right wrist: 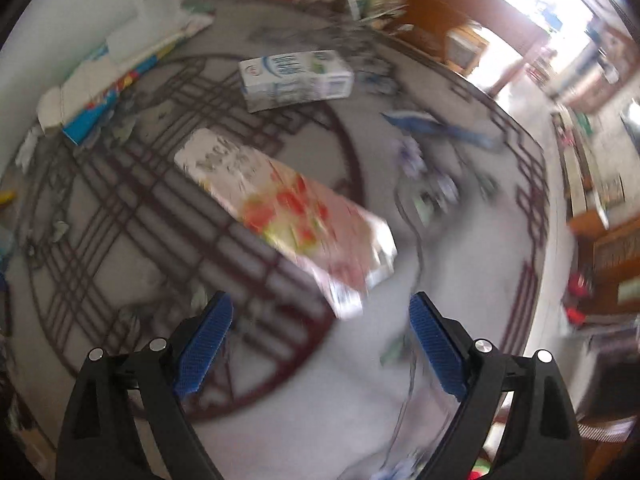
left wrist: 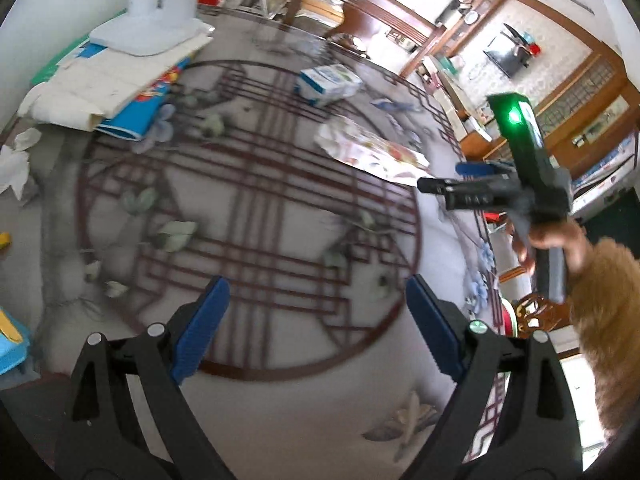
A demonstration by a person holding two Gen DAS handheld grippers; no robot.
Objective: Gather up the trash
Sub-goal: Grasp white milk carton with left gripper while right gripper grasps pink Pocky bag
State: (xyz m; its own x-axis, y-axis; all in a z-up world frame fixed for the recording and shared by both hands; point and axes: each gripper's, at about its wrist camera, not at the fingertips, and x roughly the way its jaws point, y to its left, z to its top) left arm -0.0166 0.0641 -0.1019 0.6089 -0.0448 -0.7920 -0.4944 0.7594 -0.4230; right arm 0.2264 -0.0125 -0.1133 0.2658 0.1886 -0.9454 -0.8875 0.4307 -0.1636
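Crumpled, flowery packaging — the flattened carton with red and yellow print — lies slantwise on the bench, just ahead of my right fingers. Those blue-padded fingers are spread wide, released, with nothing between them; the carton's near end sits just beyond their tips, apart from both pads. Beyond the carton, farther from me, lies a blue-and-white milk box on its side. A blue wrapper lies to the right of the carton, near the bench's round edge. To the carton's far left, a pile of cardboard and coloured boxes sits against the wall.

My left fingers hang open too — empty, over the bench's dark red lattice pattern, well short of the carton. White crumpled tissue lies at the bench's left edge. My right hand, in a fuzzy tan sleeve, shows at the right.
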